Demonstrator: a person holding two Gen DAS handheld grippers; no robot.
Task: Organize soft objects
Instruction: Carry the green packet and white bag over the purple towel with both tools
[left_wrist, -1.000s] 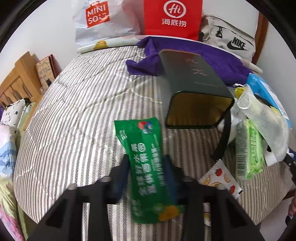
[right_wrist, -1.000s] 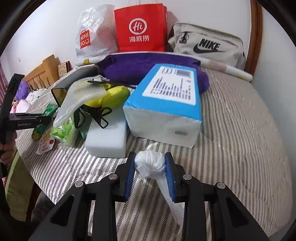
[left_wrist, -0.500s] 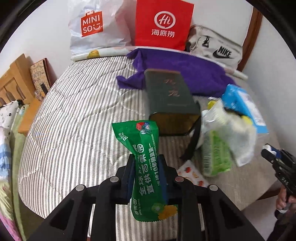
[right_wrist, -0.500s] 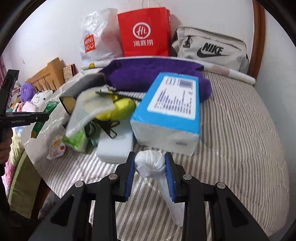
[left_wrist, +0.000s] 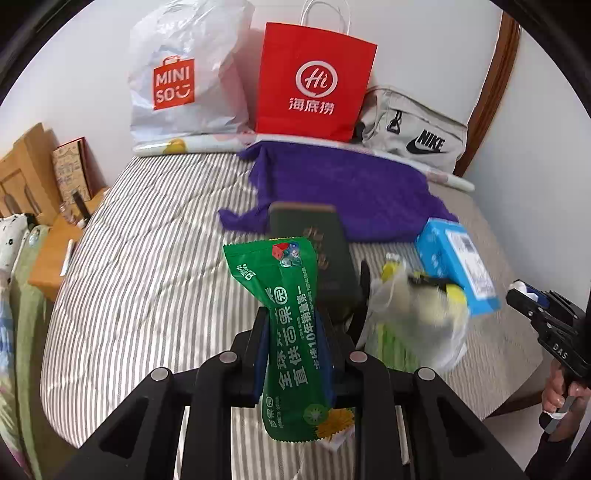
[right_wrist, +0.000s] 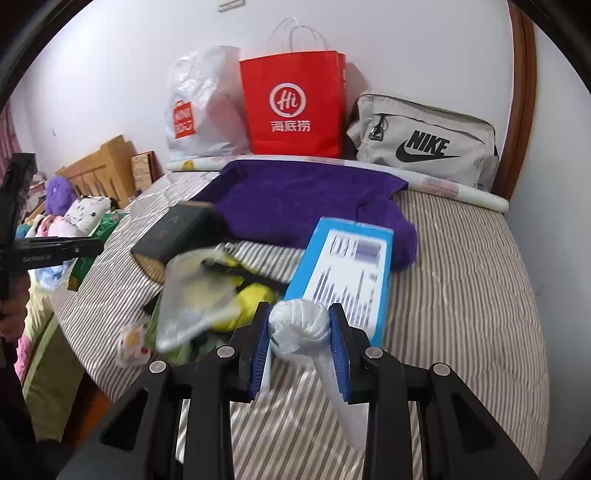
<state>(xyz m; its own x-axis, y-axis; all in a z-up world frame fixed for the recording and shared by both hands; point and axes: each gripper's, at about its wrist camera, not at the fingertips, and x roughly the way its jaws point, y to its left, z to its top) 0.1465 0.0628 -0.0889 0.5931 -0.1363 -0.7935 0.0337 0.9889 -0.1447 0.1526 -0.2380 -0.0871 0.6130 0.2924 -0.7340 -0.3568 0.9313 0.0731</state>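
My left gripper (left_wrist: 293, 325) is shut on a green snack pouch (left_wrist: 291, 328), held upright above the striped bed (left_wrist: 147, 280). My right gripper (right_wrist: 299, 325) is shut on the knotted top of a white plastic bag (right_wrist: 301, 325), whose body hangs below the fingers. Under it lie a blue tissue pack (right_wrist: 347, 266), a clear bag with yellow items (right_wrist: 207, 295) and a dark green box (right_wrist: 177, 230). In the left wrist view the right gripper (left_wrist: 524, 295) shows at the right edge, in a hand.
A purple cloth (left_wrist: 351, 192) is spread at the back of the bed. A white Miniso bag (left_wrist: 181, 77), a red paper bag (left_wrist: 314, 81) and a grey Nike bag (left_wrist: 417, 136) lean on the wall. Wooden furniture (left_wrist: 26, 177) stands left of the bed.
The left gripper closed on the green pouch and raised it off the bed. The right gripper rose too with the white bag, so the pile looks lower and farther.
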